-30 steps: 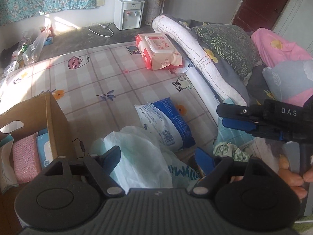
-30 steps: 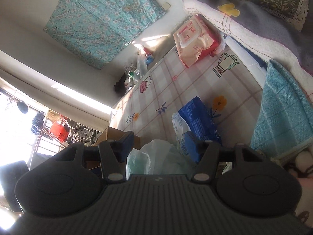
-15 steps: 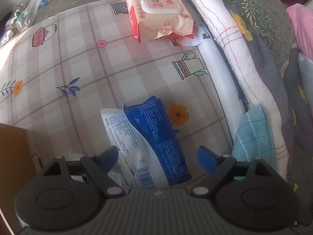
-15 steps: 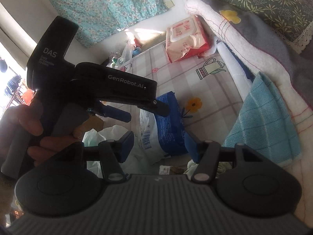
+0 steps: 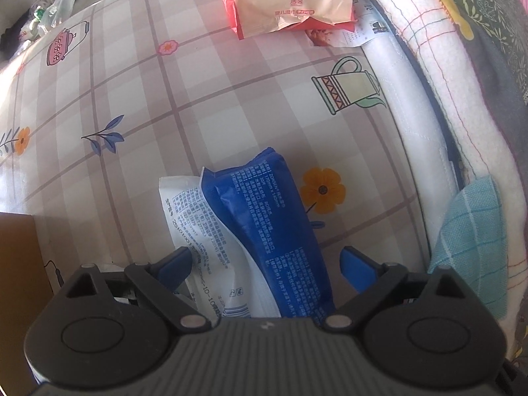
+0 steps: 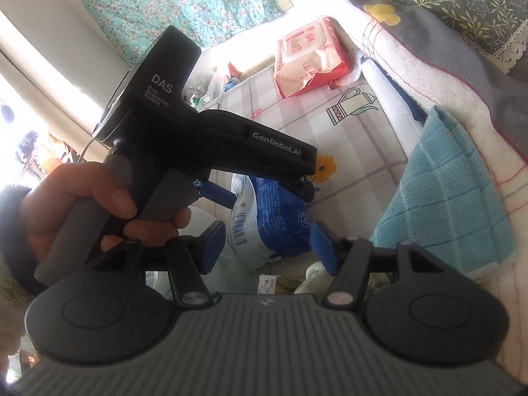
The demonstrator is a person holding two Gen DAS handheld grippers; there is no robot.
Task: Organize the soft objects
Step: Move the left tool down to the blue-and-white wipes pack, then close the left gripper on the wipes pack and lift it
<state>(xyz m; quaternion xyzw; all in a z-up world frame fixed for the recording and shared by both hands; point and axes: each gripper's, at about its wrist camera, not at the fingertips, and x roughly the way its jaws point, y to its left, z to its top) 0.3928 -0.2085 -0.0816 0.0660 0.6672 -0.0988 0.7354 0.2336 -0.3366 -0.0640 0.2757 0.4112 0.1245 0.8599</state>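
Hands at work over a patterned mattress (image 5: 138, 76): the left gripper (image 5: 267, 264) points down over a blue-and-white tissue pack (image 5: 264, 231), its 2 blue fingers (image 5: 175, 264) having just spread wide to either side of the pack's near end. The pads do not appear to press on the wrapper yet, so nothing is gripped; the wide stance looks chosen to clear the pack's full width before closing.

The right gripper (image 6: 267, 247) hovers beside it, jaws about half apart with nothing between them, apparently waiting its turn.

The pack lies flat near the mattress's near edge, an orange printed flower just beside it. A red-and-cream wet-wipe pack (image 5: 290, 0) sits well apart at the far edge, and a teal checked cloth (image 5: 468, 241) drapes against the folded bedding (image 5: 462, 82) on the right. The corner of a cardboard box (image 5: 16, 264), the likely destination, shows at the left.
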